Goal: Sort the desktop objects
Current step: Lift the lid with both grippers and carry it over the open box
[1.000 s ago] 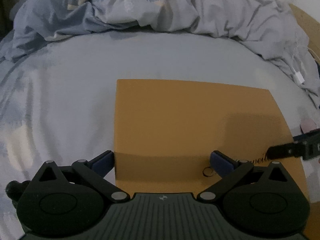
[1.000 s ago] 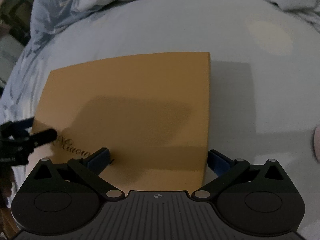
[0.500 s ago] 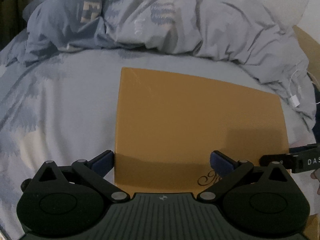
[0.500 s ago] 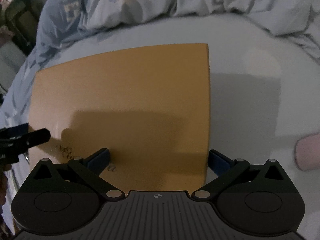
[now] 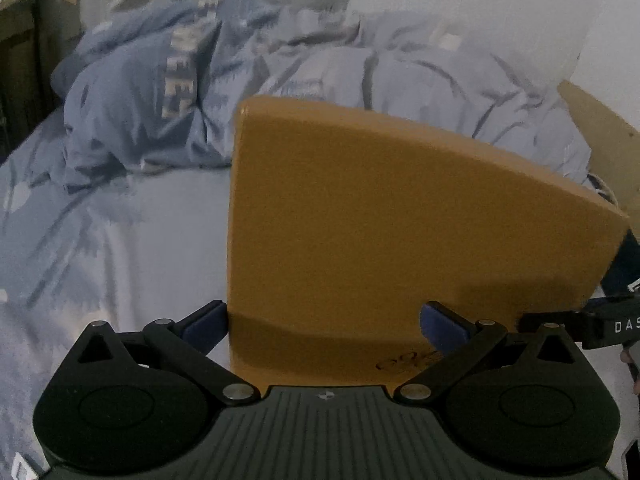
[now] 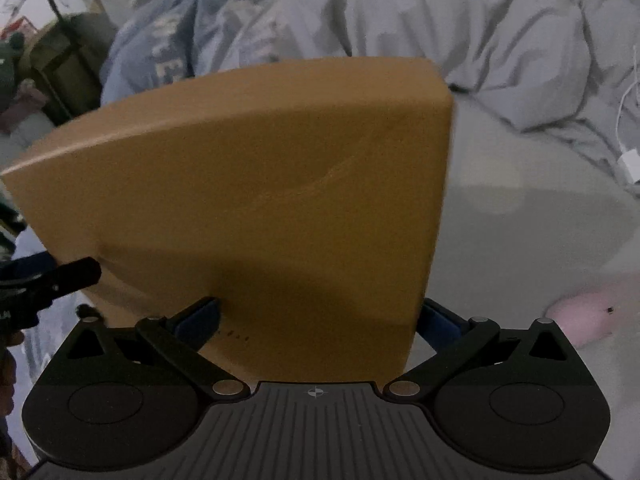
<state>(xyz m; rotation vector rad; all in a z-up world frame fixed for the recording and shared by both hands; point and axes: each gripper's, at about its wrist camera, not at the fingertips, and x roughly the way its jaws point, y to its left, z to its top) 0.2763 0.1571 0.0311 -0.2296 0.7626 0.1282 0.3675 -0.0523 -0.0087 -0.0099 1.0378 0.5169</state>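
Standing close, I see both tools at the near edge of a flat orange box (image 5: 392, 232), one at each near corner. The left gripper (image 5: 324, 320) has its blue pads spread wide, one just outside the box's left edge at nine o'clock, the other over the lid near the scripted logo; whether anything is pinched I cannot tell, since the jaws look parted and the box seems to sit across or between them. The right gripper (image 6: 318, 318) stands the same way at the right-hand corner, jaws apart, its right pad just past the box's edge at three o'clock.

Beyond the pads, the box tilts up with its far edge raised off the pale bedsheet (image 5: 120, 248). Judging by that, the lift-and-carry step is in hand. The next move calls for both hands travelling level together, or the box may slide off.

Farther out, a pink object (image 6: 584, 320) lies at four o'clock, a white charger cable (image 6: 630, 160) at two, and a rumpled blue duvet (image 5: 168, 92) at twelve.
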